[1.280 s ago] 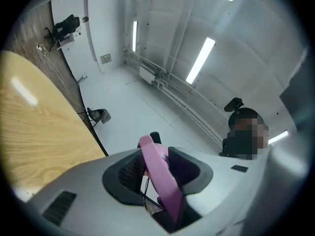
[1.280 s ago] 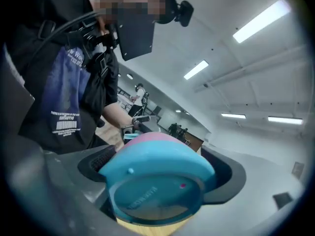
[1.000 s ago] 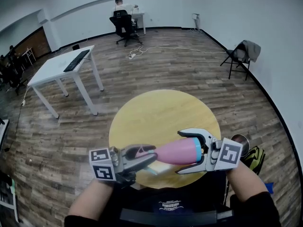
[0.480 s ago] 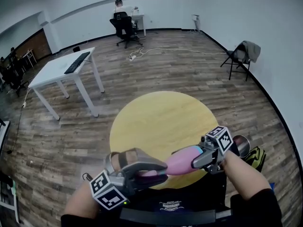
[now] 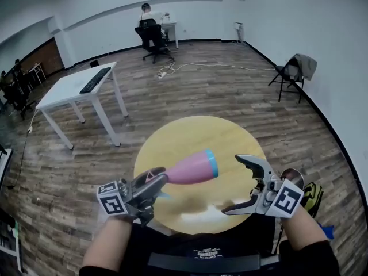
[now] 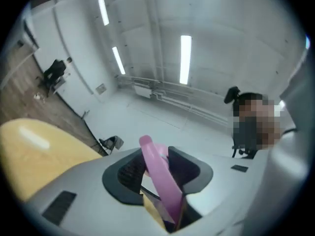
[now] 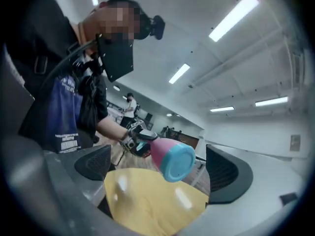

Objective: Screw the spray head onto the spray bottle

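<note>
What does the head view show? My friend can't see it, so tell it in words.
The left hand-held gripper holds a pink spray bottle sideways over a round yellow table, its blue base toward the right hand-held gripper. That one's jaws have just been opening, with nothing between them.

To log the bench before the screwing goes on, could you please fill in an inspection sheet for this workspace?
Surface: round yellow table.
Job's things: pink spray bottle held above the table, blue base toward the right gripper.
Clutter: nothing seen on the table.
Grippers: left gripper shut on the bottle's head end; right gripper open, jaws have just been opening, bottle clear of its pads.
Cables: white cable on the far floor.
Surroundings: white desk, folding chair, seated person.
</note>
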{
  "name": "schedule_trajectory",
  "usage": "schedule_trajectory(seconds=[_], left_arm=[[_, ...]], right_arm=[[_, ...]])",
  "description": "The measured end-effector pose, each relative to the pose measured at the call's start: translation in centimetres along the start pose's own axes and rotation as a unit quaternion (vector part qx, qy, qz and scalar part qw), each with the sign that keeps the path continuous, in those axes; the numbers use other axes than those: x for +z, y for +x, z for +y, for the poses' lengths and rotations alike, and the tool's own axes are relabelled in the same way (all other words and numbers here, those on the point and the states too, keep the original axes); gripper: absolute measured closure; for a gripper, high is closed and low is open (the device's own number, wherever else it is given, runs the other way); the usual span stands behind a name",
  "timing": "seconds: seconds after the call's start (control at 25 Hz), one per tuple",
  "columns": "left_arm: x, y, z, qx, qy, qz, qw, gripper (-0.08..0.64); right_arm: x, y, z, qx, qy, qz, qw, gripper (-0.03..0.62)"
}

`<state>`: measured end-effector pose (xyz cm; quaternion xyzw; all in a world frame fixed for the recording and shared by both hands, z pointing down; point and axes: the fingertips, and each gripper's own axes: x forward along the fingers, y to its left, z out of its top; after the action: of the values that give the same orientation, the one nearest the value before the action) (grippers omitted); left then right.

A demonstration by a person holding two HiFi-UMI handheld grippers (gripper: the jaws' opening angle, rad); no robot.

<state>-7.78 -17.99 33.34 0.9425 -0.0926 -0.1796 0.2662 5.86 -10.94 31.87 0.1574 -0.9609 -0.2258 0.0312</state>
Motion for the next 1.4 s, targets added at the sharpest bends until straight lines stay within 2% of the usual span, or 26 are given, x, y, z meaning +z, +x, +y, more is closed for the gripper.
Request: schedule_trajectory(seconds=[0.12,0.24,0.32,0.4,0.48,0.52,0.56,0.6,0.64,0.68,0.72,0.76,0.8,0.84,0.88,0.92,1.0,1.04,1.08,1.12,1.16,1.2,1.24,1.28,1.32,1.4], left_arm=[[-1.5,0.6,0.2,-0.016,-0.049,0.022,0.9984,0.391],[-3.7,2.9,-3.5,-0.080,-0.024,0.072,0.9938,0.392],[-4.6,4.0,-5.6,-0.103,0.018,0.098,0.9897,0.394],[-5.0,4.4,-7.1,-0.101,0.084,0.113,0.9848,0.385],[-4.9,4.8,-8.7,-0.102,0.201,0.118,0.9671,0.385],[-5.0,5.0,-9.6,-0.104,0.283,0.124,0.9452,0.385],[-5.5,4.9,-10.2,-0.106,0.372,0.141,0.9113,0.385],[-6.5,4.6,-10.4,-0.106,0.459,0.171,0.8657,0.385],[-7.8,4.2,-10.4,-0.107,0.535,0.205,0.8125,0.385],[-9.0,3.8,-10.5,-0.113,0.595,0.231,0.7615,0.385],[-9.9,3.5,-10.7,-0.122,0.637,0.246,0.7204,0.385],[-10.6,3.4,-11.0,-0.131,0.665,0.254,0.6895,0.385],[-11.0,3.2,-11.1,-0.136,0.685,0.258,0.6676,0.385],[-11.1,3.1,-11.2,-0.138,0.695,0.258,0.6569,0.385],[-11.0,2.9,-11.1,-0.138,0.691,0.256,0.6619,0.385],[-10.6,2.7,-11.0,-0.137,0.670,0.252,0.6848,0.385],[-9.1,2.7,-10.2,-0.136,0.585,0.232,0.7648,0.388],[-8.1,2.9,-9.6,-0.133,0.529,0.214,0.8101,0.395],[-7.1,3.0,-8.8,-0.124,0.462,0.188,0.8578,0.394],[-5.8,3.1,-8.1,-0.111,0.386,0.152,0.9030,0.393],[-4.4,3.0,-7.3,-0.097,0.316,0.111,0.9373,0.393],[-3.1,2.7,-6.2,-0.080,0.257,0.074,0.9603,0.393],[-2.1,2.2,-4.8,-0.057,0.208,0.047,0.9754,0.393],[-1.3,1.7,-3.3,-0.032,0.164,0.030,0.9855,0.393],[-0.8,1.2,-1.7,-0.009,0.121,0.022,0.9924,0.394],[-0.7,0.4,0.5,0.015,0.031,0.013,0.9993,0.394]], right_arm=[[-0.9,1.4,0.4,-0.010,-0.052,0.029,0.998,-0.003],[-1.7,2.7,1.3,0.010,-0.037,0.049,0.998,-0.003],[-1.3,2.4,2.2,0.047,0.039,0.036,0.997,0.080],[-0.3,1.7,2.4,0.087,0.126,0.006,0.988,0.087],[-0.2,1.3,1.8,0.120,0.218,-0.018,0.968,0.089],[-0.7,1.3,1.6,0.141,0.277,-0.024,0.950,0.089],[-1.2,1.3,1.8,0.170,0.342,-0.026,0.924,0.089],[-1.8,1.2,2.3,0.203,0.407,-0.026,0.890,0.089],[-2.3,1.0,3.0,0.239,0.466,-0.026,0.851,0.089],[-2.7,0.8,3.8,0.272,0.514,-0.027,0.813,0.087],[-3.0,0.6,4.5,0.298,0.552,-0.030,0.778,0.087],[-3.2,0.5,5.0,0.314,0.581,-0.035,0.750,0.087],[-3.3,0.4,5.3,0.322,0.601,-0.040,0.730,0.087],[-3.4,0.5,5.3,0.324,0.614,-0.043,0.718,0.087],[-3.3,0.7,5.1,0.322,0.621,-0.046,0.713,0.087],[-3.2,1.0,4.7,0.314,0.626,-0.049,0.712,0.087],[-2.9,1.7,3.1,0.275,0.622,-0.069,0.730,0.087],[-2.6,2.0,2.0,0.245,0.602,-0.083,0.755,0.087],[-2.2,2.1,0.9,0.210,0.564,-0.094,0.793,0.087],[-1.7,1.9,0.0,0.171,0.508,-0.101,0.838,0.076],[-1.3,1.5,-0.8,0.129,0.437,-0.102,0.884,0.045],[-0.9,1.1,-1.4,0.089,0.352,-0.095,0.927,0.021],[-0.6,0.7,-1.7,0.054,0.258,-0.080,0.961,0.009],[-0.4,0.4,-1.6,0.027,0.165,-0.059,0.984,0.009],[-0.5,0.2,-1.4,0.009,0.085,-0.034,0.996,0.009],[-1.2,-0.1,-1.0,-0.013,-0.012,0.012,1.000,0.009]])
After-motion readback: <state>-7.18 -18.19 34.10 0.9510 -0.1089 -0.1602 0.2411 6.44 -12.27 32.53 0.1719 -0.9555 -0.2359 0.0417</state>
